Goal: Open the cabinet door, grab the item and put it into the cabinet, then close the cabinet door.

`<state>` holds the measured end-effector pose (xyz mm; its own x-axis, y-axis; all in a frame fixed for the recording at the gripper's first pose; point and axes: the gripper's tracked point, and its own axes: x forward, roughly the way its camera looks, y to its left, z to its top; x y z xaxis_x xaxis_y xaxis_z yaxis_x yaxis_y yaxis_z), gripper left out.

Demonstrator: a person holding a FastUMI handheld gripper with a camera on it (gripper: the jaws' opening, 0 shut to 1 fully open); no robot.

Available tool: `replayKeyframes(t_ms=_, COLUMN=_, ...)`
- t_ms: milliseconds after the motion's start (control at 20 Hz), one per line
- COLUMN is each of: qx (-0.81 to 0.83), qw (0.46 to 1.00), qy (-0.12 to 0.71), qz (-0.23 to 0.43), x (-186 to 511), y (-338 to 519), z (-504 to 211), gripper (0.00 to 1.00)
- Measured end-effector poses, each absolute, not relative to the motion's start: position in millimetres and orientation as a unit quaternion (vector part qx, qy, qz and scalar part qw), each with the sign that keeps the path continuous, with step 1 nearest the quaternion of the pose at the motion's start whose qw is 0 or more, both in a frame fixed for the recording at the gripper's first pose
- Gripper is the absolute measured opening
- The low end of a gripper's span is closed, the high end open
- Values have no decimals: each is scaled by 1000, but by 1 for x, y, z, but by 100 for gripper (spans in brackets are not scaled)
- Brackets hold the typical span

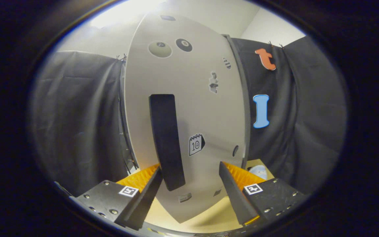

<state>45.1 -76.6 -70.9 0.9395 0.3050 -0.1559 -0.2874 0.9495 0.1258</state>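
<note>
A white cabinet door (pixel 192 98) with several small stickers stands close in front of me. A long black vertical handle (pixel 165 138) is fixed to it. My gripper (pixel 190 166) is open, its fingers spread wide right at the door. The handle's lower end hangs between the fingers, close beside the left one, and neither finger presses on it. A pale round object (pixel 258 171) lies on the wooden table (pixel 209 214) just beyond the right finger, mostly hidden behind it.
Black cloth booth walls (pixel 77 125) hang on both sides of the cabinet. A dark vertical edge (pixel 243 108) runs along the door's right side. Along its left side a narrow gap (pixel 125 138) shows.
</note>
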Motion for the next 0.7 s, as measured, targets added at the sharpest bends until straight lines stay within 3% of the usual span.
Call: replayKeyframes(t_ms=700, qx=26, qw=986, qy=51, qz=156, x=162, y=64, z=-73, gripper=100)
